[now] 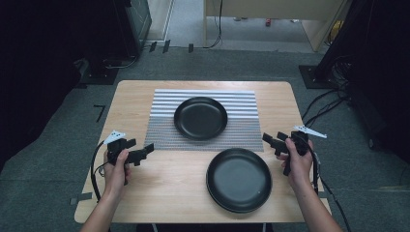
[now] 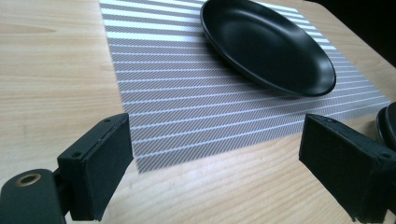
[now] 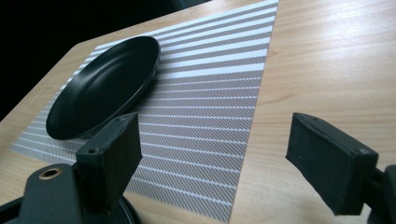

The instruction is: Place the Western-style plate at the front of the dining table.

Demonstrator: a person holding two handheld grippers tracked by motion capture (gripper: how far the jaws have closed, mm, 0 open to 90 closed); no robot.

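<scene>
Wooden table bears ribbed mat, glossy round plates.

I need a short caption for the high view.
Two open grippers flank black plates on a wooden table.

The counter is evenly lit from overhead while the room at nine and three o'clock sinks into black. A soft sheen rides the near plate. In the left gripper view a bright patch glares on the mat at six o'clock; close claws look slightly soft.
</scene>
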